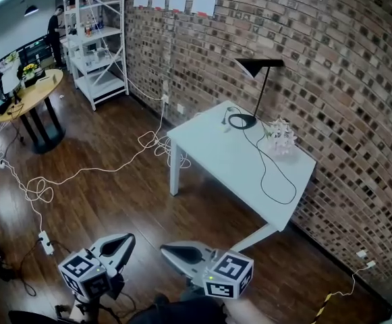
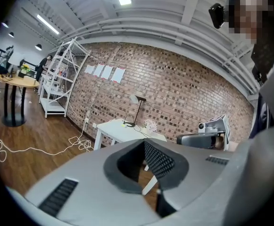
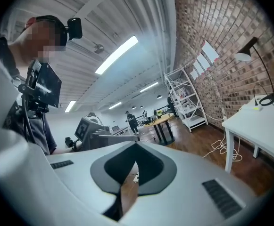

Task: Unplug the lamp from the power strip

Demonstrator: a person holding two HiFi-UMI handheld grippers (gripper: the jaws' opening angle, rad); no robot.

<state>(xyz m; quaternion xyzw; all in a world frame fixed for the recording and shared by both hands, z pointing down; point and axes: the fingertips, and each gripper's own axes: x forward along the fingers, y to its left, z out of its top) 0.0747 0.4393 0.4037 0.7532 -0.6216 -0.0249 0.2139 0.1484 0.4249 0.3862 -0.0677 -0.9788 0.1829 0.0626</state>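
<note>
Both grippers are low and close to the person, well short of the white rectangular table (image 1: 212, 157). Left gripper (image 1: 129, 237) is clenched, nothing btwn the jaws. Right gripper (image 1: 165, 250) is the same, pinched together & empty. The black thin-stemmed desk lamp (image 1: 258, 65) stands upright at the table's far side by the brick wall (image 1: 344, 79). The white power strip (image 1: 45, 242) lies on the dark wood floor (image 1: 115, 194) near the left gripper, w/ a white cord (image 1: 37, 189) looping off.
</note>
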